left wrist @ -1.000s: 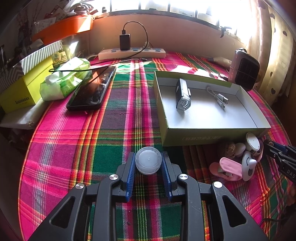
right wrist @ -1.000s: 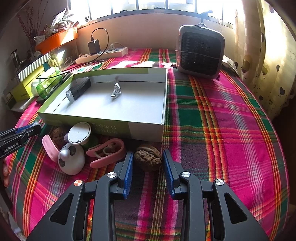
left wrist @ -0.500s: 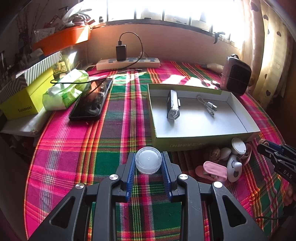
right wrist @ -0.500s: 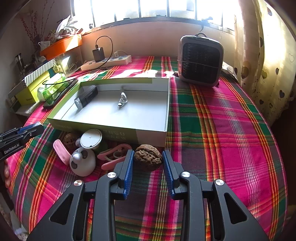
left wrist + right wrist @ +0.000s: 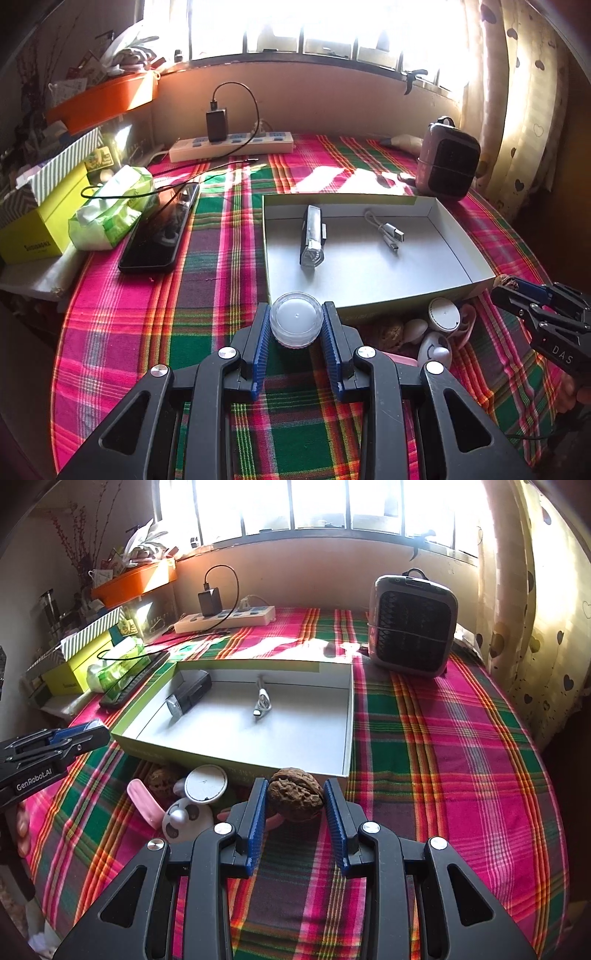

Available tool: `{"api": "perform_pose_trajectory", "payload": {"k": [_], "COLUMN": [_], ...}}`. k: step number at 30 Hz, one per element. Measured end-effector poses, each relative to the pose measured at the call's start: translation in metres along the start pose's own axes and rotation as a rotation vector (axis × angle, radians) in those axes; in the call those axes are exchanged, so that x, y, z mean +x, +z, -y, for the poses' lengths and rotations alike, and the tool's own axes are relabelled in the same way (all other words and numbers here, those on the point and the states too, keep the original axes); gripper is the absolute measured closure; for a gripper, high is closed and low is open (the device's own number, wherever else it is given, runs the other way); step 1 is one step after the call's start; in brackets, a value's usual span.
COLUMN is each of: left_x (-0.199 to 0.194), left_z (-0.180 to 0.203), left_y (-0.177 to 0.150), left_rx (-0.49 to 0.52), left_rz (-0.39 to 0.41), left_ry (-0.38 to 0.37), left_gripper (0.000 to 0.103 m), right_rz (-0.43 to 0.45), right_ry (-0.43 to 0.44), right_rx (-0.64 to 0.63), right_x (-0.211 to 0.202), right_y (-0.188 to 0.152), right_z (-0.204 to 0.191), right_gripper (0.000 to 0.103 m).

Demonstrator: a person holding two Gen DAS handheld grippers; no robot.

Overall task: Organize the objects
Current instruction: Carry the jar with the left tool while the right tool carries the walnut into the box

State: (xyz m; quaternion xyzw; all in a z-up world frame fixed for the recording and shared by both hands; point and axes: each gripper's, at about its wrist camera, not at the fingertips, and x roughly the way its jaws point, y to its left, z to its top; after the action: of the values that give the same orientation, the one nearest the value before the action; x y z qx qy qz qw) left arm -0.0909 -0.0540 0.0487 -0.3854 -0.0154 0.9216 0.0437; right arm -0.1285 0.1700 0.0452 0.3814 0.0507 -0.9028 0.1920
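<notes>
Left gripper (image 5: pixel 295 325) fingers clamp clear jar (image 5: pixel 295 323); right gripper (image 5: pixel 295 801) fingers pinch walnut (image 5: pixel 294 798). Open box (image 5: pixel 349 716) ahead of both fingertips: clear near wall, lower inside, then release.

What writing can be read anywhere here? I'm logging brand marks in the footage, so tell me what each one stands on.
"GenRobot.AI": side of the left gripper, seen from the right wrist.
"DAS": side of the right gripper, seen from the left wrist; it may be cut off.
Yellow box: dark print, too blurred to read.
Open box front wall: faint lettering, unreadable.
</notes>
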Motion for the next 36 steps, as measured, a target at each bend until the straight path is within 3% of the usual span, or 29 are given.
{"api": "perform_pose_trajectory", "payload": {"k": [18,36], "left_x": [0.026,0.080], "left_z": [0.025,0.042], "left_y": [0.038,0.069], "left_rx": [0.053,0.088], "left_rz": [-0.008,-0.057], "left_ry": [-0.056,-0.087], "left_gripper": [0.078,0.078], "right_rz": [-0.013,-0.097], "right_ry": [0.027,0.018], "right_rx": [-0.020,-0.015], "right_x": [0.029,0.092], "right_y": [0.048,0.085], "right_z": [-0.002,0.007], "right_gripper": [0.071,0.071]}}
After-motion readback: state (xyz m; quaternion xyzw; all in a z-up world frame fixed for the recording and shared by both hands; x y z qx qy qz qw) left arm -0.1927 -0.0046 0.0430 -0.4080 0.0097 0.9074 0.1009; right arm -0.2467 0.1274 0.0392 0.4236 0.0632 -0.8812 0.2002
